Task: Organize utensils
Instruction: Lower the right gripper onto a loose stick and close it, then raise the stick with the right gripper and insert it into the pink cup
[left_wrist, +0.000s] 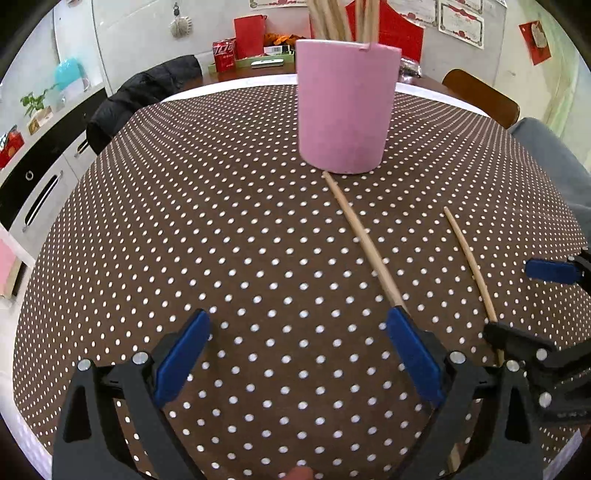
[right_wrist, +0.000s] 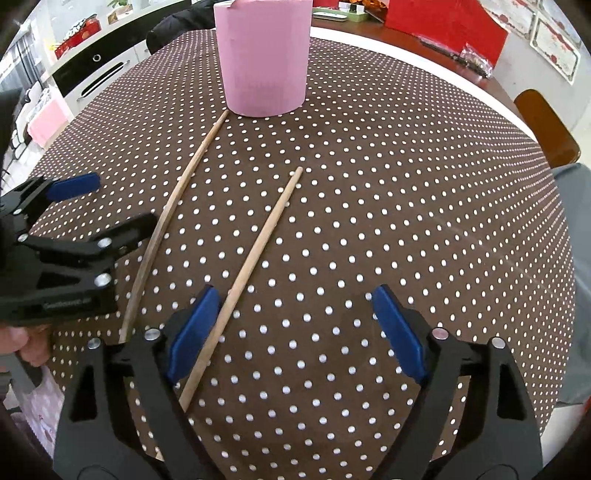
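On the worktop (left_wrist: 221, 221), under a brown cloth dotted white, two loose chopsticks lie side by side, well short of being put away. The left chopstick (right_wrist: 173, 206) has its far tip just beside the base of the pink cup (left_wrist: 343, 110), which stands upright at the far middle and already holds a bundle of sticks. The right chopstick (right_wrist: 258, 254) lies near it, apart from the cup.

Both tongs are released, gaping wide and holding nothing. The left tongs (left_wrist: 299, 354) hover with their right pad just at the near end of the left chopstick. The right tongs (right_wrist: 295, 332) have the right chopstick running beside and under their left pad, not between the pads.

My judgement of the risks: neither stick sits centred in a gap, so a clench from here would likely miss or nudge the stick aside. The sticks are thin and round, so they may roll on the cloth or pivot in a grip taken near one end. The two tongs sit close together and could knock each other. A careless push on the left chopstick could shove the cup.

Beyond the cloth I can see a jacket (left_wrist: 147, 92) over a chair, a red can (left_wrist: 224, 55), red boxes, framed certificates on the wall and white cabinets at the left.
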